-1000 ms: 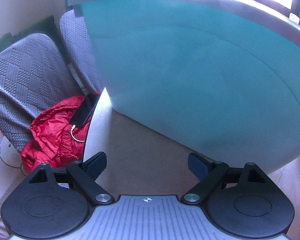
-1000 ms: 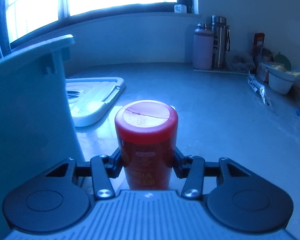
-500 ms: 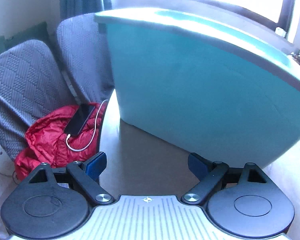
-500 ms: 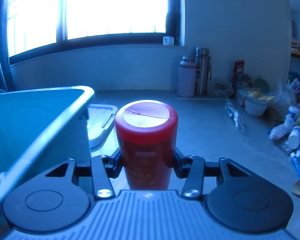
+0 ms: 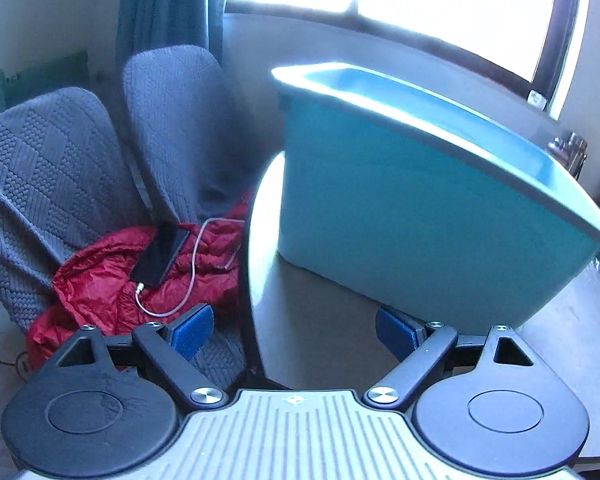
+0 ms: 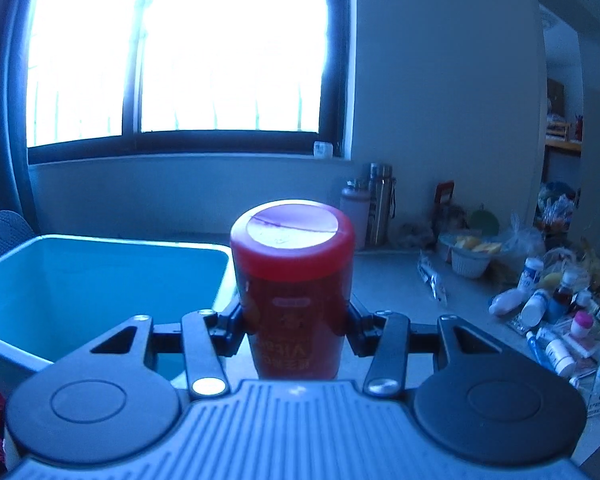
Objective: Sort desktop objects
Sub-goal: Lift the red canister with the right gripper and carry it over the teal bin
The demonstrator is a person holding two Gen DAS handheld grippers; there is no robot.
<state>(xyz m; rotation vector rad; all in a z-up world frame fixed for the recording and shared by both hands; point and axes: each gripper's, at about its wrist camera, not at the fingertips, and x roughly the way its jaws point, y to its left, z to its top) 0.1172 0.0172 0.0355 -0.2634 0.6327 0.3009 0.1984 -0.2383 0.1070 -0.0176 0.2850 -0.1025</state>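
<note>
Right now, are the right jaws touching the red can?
Touching. The right wrist view shows the right gripper with both jaws pressed against the red can.

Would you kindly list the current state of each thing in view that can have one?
Red cylindrical canister with a red lid: upright, lid on, clamped off the table.
Right gripper: shut on the canister.
Left gripper: open, nothing between its pads.
Teal plastic bin: upright on the table, uncovered.
Black phone: lying on the red jacket, white cable plugged in.
</note>
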